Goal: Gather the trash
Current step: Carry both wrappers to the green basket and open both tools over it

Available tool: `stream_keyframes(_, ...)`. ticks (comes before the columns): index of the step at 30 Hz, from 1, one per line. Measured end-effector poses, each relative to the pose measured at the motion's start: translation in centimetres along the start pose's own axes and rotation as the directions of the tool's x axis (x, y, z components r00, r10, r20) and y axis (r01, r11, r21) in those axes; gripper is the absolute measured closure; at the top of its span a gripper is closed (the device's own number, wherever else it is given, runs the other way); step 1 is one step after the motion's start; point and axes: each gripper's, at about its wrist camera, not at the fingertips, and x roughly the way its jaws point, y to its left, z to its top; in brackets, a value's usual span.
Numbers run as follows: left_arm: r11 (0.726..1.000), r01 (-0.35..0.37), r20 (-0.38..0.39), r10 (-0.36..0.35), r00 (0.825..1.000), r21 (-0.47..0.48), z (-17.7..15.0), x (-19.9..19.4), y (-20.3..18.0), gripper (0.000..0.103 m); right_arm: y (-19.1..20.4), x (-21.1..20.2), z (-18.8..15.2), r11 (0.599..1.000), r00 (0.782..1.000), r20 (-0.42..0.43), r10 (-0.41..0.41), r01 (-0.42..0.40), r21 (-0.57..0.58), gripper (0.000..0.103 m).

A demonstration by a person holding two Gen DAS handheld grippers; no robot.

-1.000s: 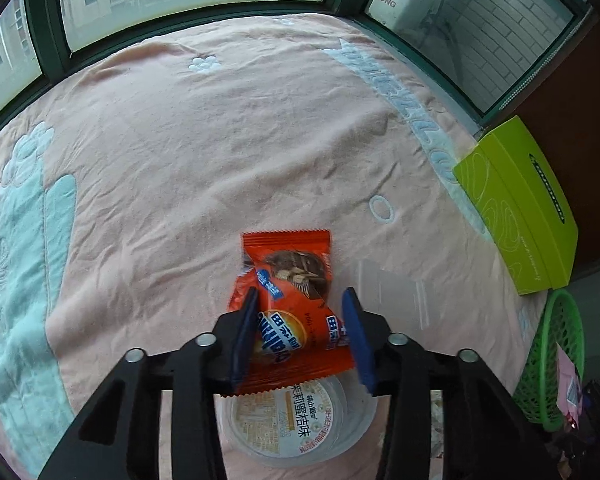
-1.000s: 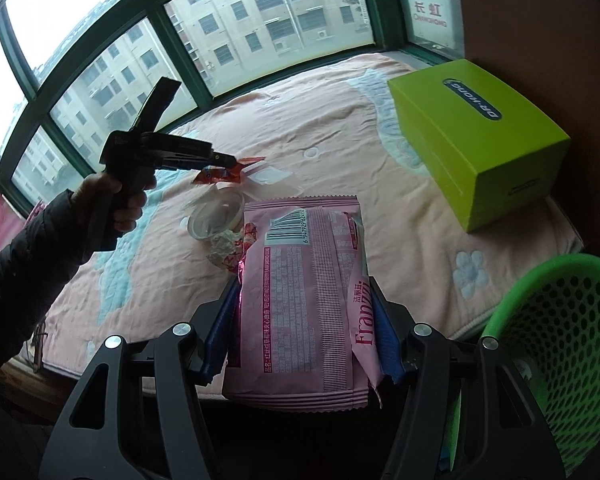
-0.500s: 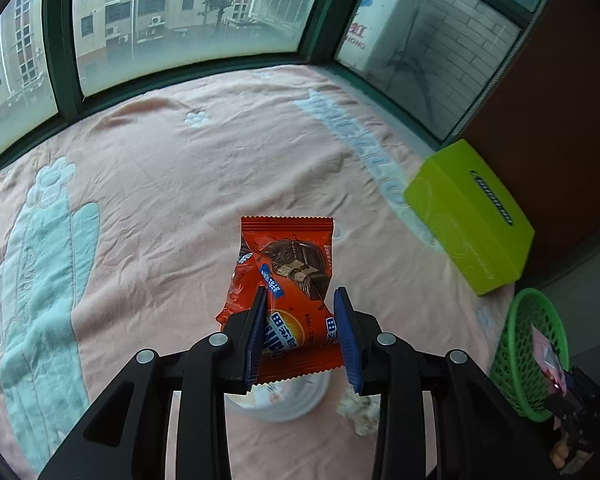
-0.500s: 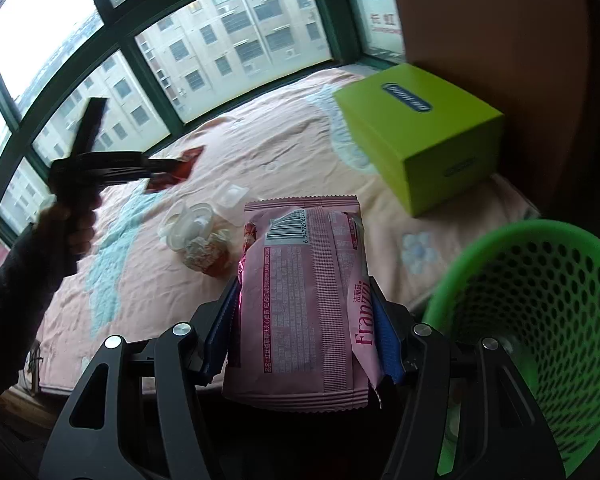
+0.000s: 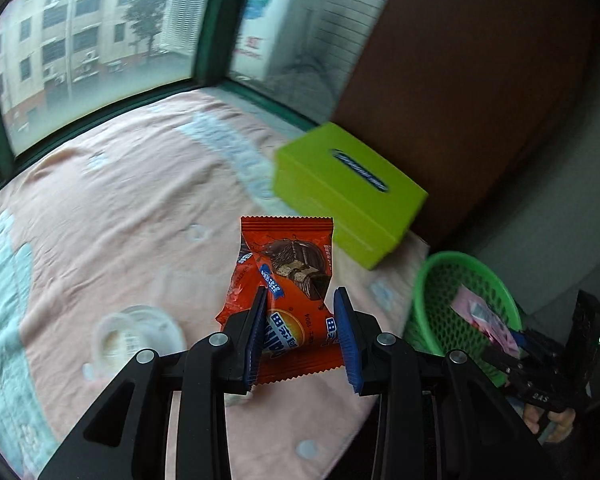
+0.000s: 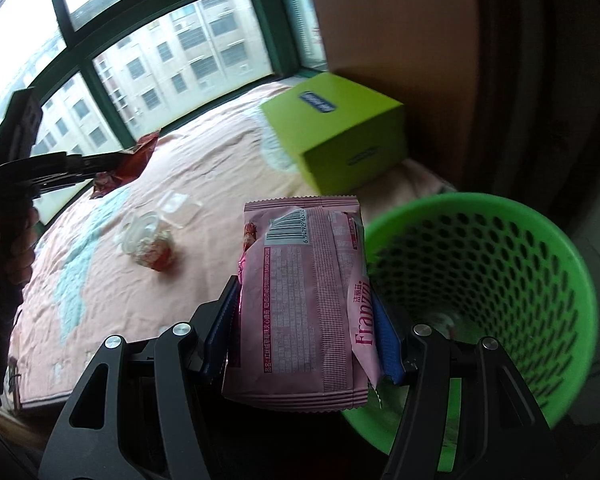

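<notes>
Pink bedding (image 5: 112,200) covers a bed beneath green-framed windows. Left gripper (image 5: 300,336), jaws clamped on an orange snack wrapper (image 5: 288,276), is raised above the bed. Right gripper (image 6: 304,336) grips a pink snack packet (image 6: 300,300) just left of the green basket (image 6: 500,248). Near the bed's edge lies a clear plastic cup (image 6: 150,242); a lime box (image 6: 340,136) sits far right.

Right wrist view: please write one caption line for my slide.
Right hand-held gripper holds a pink snack bag beside the green basket, near a bed with a plastic cup.

right gripper (image 6: 306,324) clamps pink packet (image 6: 300,304) — green basket (image 6: 500,264) beside
</notes>
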Motion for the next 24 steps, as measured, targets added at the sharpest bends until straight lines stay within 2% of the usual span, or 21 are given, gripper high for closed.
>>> stream_keyframes(10,0.988,0.123,-0.058,-0.118,0.991,0.091,-0.3,2.7,-8.5,0.071,-5.5,-2.0,-2.1,0.984,0.991,-0.005,-0.131,0.13,0.125,0.041)
stream_keyframes(17,0.976,0.163,-0.085,-0.152,0.985,0.147,-0.5,4.0,-12.9,0.071,-8.1,-2.4,-2.9,0.963,0.978,-0.015,-0.207,0.206,0.173,0.04)
stream_keyframes(22,0.969,0.178,-0.105,-0.162,0.981,0.17,-0.7,4.8,-14.9,0.071,-9.5,-2.5,-3.3,0.95,0.971,-0.018,-0.239,0.238,0.203,0.034)
stream_keyframes(24,0.967,0.186,-0.114,-0.168,0.979,0.174,-0.7,5.3,-15.5,0.071,-10.1,-2.7,-3.4,0.942,0.965,-0.016,-0.26,0.258,0.214,0.026)
